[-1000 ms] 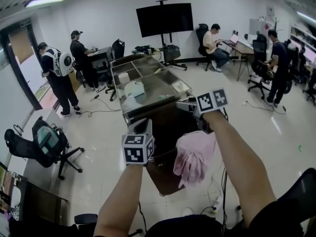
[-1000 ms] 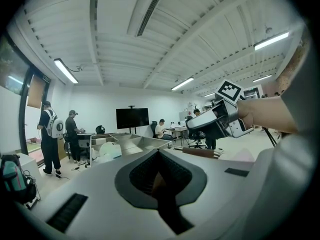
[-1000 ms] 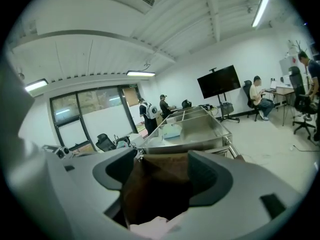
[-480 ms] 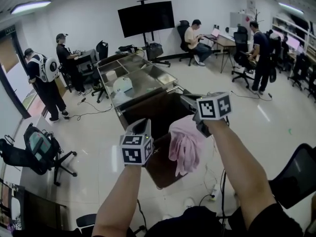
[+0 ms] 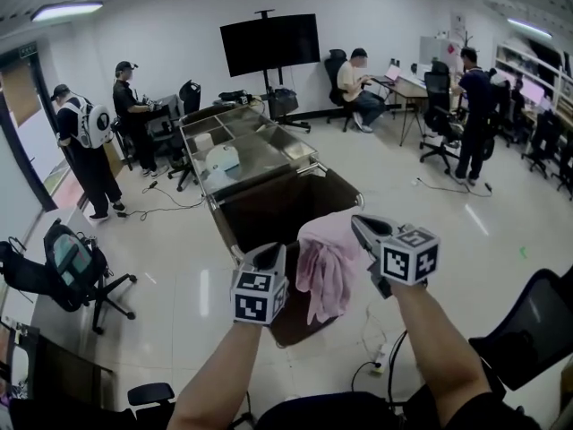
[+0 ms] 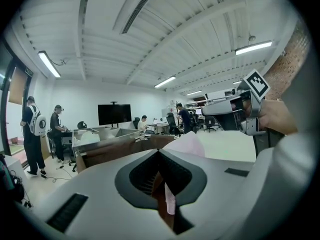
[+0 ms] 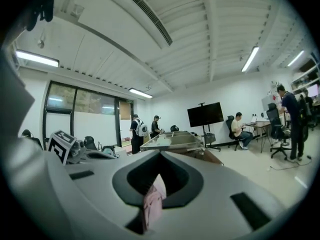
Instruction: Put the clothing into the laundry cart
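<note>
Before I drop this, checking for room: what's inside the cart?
Inside the cart only its dark walls show; the pink cloth hides its near part.

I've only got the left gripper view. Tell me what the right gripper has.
Observer: The right gripper has its jaws shut on a pinch of the pink cloth.
Operator: Now say where the cloth hangs.
Observer: In the head view it hangs between the left gripper and the right one, and it drapes in front of the near end of the cart.
</note>
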Available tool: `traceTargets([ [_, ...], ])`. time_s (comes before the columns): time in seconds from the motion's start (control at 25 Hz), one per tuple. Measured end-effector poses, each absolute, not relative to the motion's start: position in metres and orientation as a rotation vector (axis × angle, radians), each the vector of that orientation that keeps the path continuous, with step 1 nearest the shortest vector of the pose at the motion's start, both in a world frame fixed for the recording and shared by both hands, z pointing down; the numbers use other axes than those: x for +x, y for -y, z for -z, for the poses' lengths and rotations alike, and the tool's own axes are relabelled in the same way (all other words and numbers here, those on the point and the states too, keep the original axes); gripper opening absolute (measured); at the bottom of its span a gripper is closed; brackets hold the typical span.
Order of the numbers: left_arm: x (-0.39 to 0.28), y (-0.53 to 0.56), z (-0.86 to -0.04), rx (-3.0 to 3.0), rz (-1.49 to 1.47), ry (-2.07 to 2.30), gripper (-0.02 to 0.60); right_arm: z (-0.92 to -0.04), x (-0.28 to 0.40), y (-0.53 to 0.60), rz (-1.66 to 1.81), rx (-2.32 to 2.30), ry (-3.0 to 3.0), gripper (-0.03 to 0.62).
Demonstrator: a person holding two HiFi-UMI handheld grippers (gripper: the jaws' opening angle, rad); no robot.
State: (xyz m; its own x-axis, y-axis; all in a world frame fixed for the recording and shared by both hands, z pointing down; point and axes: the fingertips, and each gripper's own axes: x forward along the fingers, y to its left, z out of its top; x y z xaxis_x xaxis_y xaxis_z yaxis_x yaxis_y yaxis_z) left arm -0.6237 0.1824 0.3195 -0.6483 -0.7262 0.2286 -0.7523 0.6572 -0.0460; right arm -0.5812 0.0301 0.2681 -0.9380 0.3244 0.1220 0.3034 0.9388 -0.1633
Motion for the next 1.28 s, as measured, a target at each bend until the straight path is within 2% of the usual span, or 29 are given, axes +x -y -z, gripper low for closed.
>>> traceTargets([
  [0.72,-0.504,-0.158,-0.418,1.014,-0.117,2.588,0.0,-0.395,-0.46,-0.001,-0.303,-0.555,2.743,0.003],
  [1.28,-0.485,-0.133,-0.432,0.947,-0.121,2.602,0.0,-0.408,-0.456,-0.001,-0.226,-0.662,2.692,0.003],
])
